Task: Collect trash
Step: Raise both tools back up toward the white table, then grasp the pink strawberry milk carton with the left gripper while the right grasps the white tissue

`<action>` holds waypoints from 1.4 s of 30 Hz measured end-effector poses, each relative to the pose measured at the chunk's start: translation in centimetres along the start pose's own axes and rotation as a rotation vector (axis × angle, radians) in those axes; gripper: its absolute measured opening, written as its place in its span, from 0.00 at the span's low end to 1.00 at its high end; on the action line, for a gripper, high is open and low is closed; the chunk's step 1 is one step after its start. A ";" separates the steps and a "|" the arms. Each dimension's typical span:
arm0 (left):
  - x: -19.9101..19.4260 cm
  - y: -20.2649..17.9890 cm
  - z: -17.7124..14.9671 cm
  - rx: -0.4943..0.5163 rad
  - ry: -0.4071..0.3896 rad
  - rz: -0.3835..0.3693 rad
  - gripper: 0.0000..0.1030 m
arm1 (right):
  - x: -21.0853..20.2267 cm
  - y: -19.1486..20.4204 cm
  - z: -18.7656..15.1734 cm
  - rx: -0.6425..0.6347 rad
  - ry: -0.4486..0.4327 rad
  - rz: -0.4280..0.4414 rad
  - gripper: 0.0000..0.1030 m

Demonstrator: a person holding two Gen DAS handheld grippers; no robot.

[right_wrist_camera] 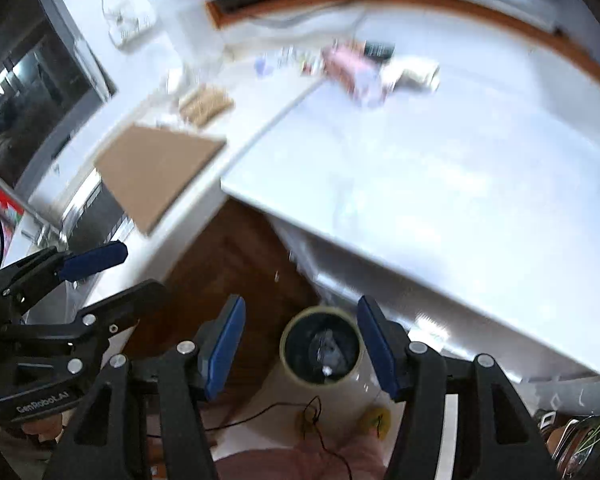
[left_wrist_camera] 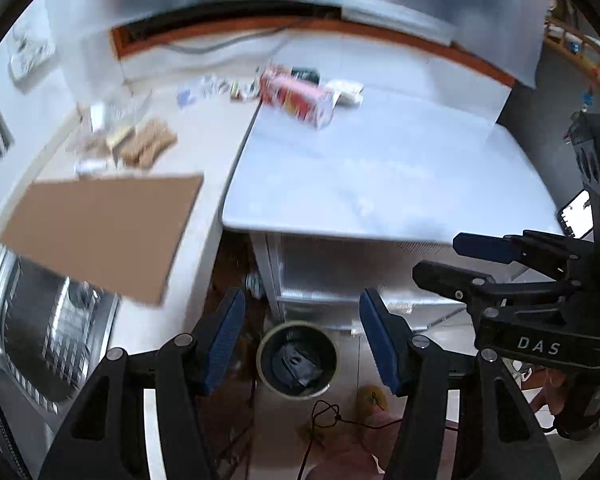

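White table (left_wrist_camera: 380, 168) seen at 12 o'clock, trash bin (left_wrist_camera: 298, 358) on floor at 6. Pink carton (left_wrist_camera: 296, 96) and wrappers left at table's far edge. Left gripper (left_wrist_camera: 302, 340) and right gripper (right_wrist_camera: 302, 340) wide, empty. Step judged: between drops; reach to carton called for next.

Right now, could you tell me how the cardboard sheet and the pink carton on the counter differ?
The cardboard sheet is flat, plain brown and juts past the counter edge; the pink carton is a printed box lying on its side, farther back among the wrappers. Neither is held by a gripper.
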State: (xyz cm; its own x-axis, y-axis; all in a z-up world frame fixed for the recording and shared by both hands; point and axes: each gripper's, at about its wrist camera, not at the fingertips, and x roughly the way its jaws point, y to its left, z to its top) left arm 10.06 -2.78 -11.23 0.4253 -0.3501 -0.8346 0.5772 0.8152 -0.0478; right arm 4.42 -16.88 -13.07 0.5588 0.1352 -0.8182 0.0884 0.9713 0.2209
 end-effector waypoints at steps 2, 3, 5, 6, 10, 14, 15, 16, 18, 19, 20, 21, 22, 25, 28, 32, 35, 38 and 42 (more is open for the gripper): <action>-0.9 -0.2 0.8 0.010 -0.024 -0.022 0.56 | -1.4 -0.1 0.6 0.012 -0.039 -0.017 0.57; -1.5 -0.4 1.5 0.018 -0.041 -0.037 0.56 | -2.2 -0.1 1.0 0.016 -0.064 -0.031 0.57; -2.2 -0.7 2.3 0.036 -0.067 -0.044 0.56 | -3.7 -0.1 1.9 0.021 -0.104 -0.064 0.57; -2.8 -1.0 3.0 0.048 -0.082 -0.041 0.56 | -4.2 -0.4 2.1 0.024 -0.113 -0.071 0.57; -4.4 -2.1 5.5 0.080 -0.122 -0.021 0.56 | -6.0 -0.6 3.8 0.027 -0.145 -0.113 0.57; -4.7 -2.3 8.3 0.063 -0.130 -0.014 0.56 | -8.2 -1.5 5.8 0.001 -0.172 -0.163 0.57; -4.7 -2.4 8.7 0.057 -0.133 -0.013 0.57 | -8.4 -1.7 6.4 -0.007 -0.177 -0.174 0.57; -4.7 -2.3 9.5 0.049 -0.136 -0.012 0.57 | -8.8 -1.8 6.9 -0.010 -0.181 -0.183 0.57; -4.8 -2.3 10.6 0.033 -0.139 -0.010 0.62 | -9.1 -2.4 7.9 -0.022 -0.184 -0.196 0.57; -4.7 -2.2 11.4 0.024 -0.141 -0.010 0.63 | -9.2 -2.8 8.8 -0.029 -0.190 -0.199 0.57; -4.5 -2.1 12.2 0.017 -0.143 -0.005 0.63 | -9.1 -3.1 9.5 -0.037 -0.192 -0.199 0.57; -4.2 -2.0 12.9 0.012 -0.147 0.004 0.64 | -8.9 -3.5 10.2 -0.042 -0.193 -0.193 0.57; -4.0 -1.9 13.3 0.008 -0.150 0.014 0.66 | -8.8 -3.7 10.6 -0.046 -0.193 -0.187 0.57; -2.7 -1.6 15.3 -0.015 -0.151 0.047 0.68 | -7.7 -5.1 13.0 -0.062 -0.191 -0.163 0.57; -0.8 -1.5 17.6 -0.043 -0.121 0.055 0.68 | -6.2 -6.6 15.5 -0.098 -0.182 -0.138 0.57; 2.3 -1.5 20.9 -0.068 -0.087 0.090 0.68 | -3.7 -8.4 18.5 -0.146 -0.153 -0.130 0.57; 4.9 -1.5 22.8 -0.094 -0.056 0.101 0.68 | -1.4 -10.3 20.4 -0.150 -0.128 -0.116 0.57; 8.0 -1.2 24.6 -0.133 -0.011 0.105 0.68 | 0.9 -12.3 22.1 -0.138 -0.082 -0.069 0.57; 12.2 -0.3 26.2 -0.195 0.059 0.103 0.68 | 4.4 -15.0 24.6 -0.132 -0.033 -0.037 0.57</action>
State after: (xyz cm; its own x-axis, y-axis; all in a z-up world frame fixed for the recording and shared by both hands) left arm 33.31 -19.38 -7.06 0.4306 -0.2377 -0.8707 0.3850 0.9209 -0.0609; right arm 25.80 -35.63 -6.96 0.5840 0.0940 -0.8063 0.0019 0.9931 0.1172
